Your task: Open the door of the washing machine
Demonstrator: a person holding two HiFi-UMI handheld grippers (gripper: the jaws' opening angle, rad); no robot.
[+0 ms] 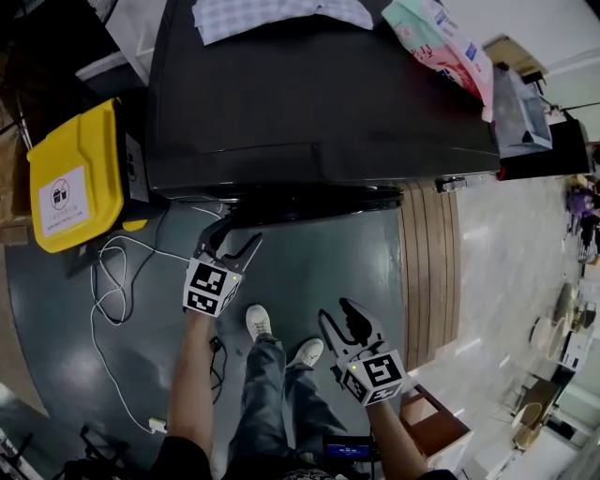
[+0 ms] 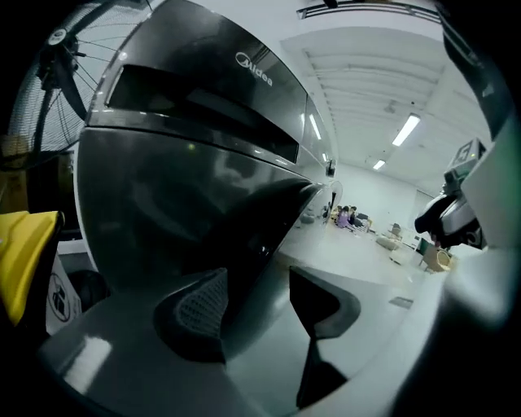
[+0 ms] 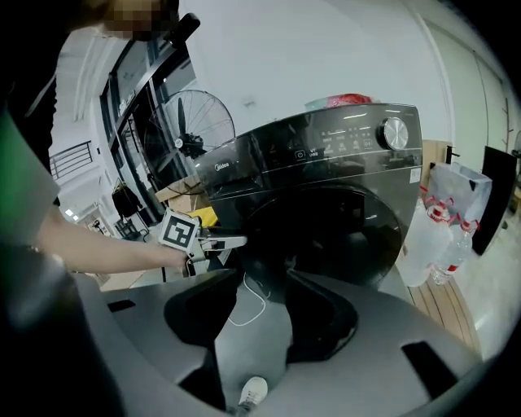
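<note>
The dark washing machine [image 1: 319,94] fills the top of the head view, its round door [image 1: 309,202] bulging out of the front. The door [image 3: 326,236] looks closed in the right gripper view. My left gripper [image 1: 234,246] is open, with its fingertips close to the door's left edge. In its own view the door's rim [image 2: 269,236] runs just beyond the gap of the left gripper [image 2: 256,301]. My right gripper [image 1: 342,323] hangs lower and farther from the machine, open with nothing between the jaws. From the right gripper [image 3: 248,305] I see the left gripper [image 3: 216,242] by the door.
A yellow bin [image 1: 75,178] stands left of the machine, and a white cable [image 1: 112,281] lies on the floor. A checked cloth [image 1: 281,14] and a detergent pack [image 1: 441,42] rest on top. Wooden boards [image 1: 431,272] and water bottles [image 3: 444,228] are to the right. My shoes [image 1: 258,323] are below.
</note>
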